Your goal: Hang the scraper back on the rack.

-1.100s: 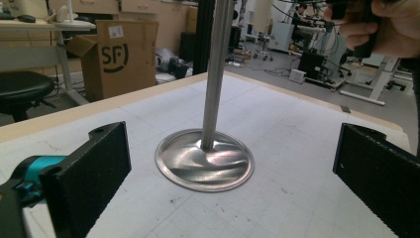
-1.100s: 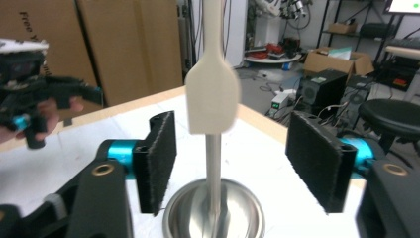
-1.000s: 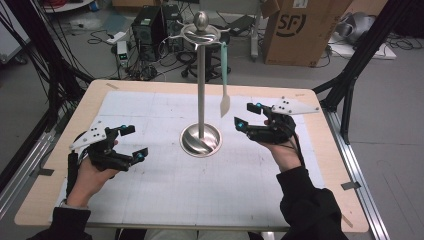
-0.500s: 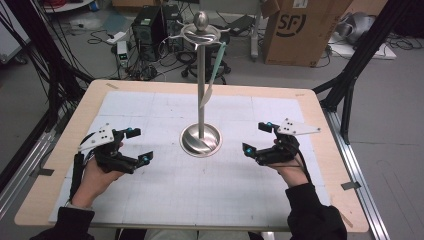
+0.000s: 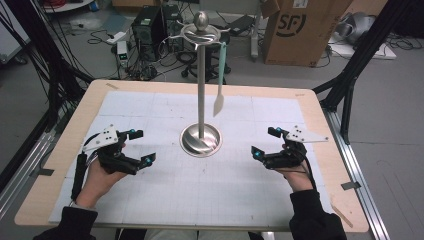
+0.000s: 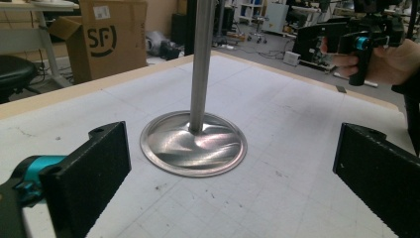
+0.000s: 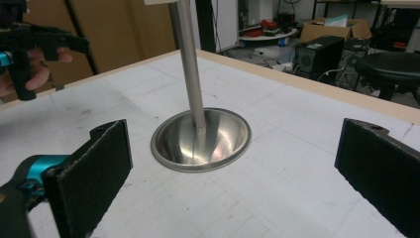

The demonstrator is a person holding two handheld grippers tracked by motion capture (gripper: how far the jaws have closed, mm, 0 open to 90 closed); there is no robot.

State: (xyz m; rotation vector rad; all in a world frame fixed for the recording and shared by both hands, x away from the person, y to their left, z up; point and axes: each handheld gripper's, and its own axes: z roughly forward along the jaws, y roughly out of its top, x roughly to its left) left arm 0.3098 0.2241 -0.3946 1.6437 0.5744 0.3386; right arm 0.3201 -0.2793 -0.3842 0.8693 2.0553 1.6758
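A steel utensil stand (image 5: 200, 140) rises from a round base at the middle of the white mat, and its hook ring (image 5: 201, 33) is at the top. A spatula (image 5: 220, 82) with a pale green handle and a white blade hangs from a hook right of the pole. My left gripper (image 5: 142, 146) rests open and empty on the mat, left of the base. My right gripper (image 5: 264, 142) is open and empty to the right of it. Both gripper views face the base (image 6: 193, 144) (image 7: 200, 139) between wide-apart jaws.
The white gridded mat (image 5: 150, 107) covers a wooden table (image 5: 65, 150). Behind the table stand a cardboard box (image 5: 300, 30), a computer tower (image 5: 150, 25) and several cables on the floor. Black frame posts (image 5: 350, 85) flank the right rear corner.
My right gripper has drawn back from beside the hanging spatula toward the front right of the mat. The spatula swung and now hangs right of the pole. My left gripper shifted slightly.
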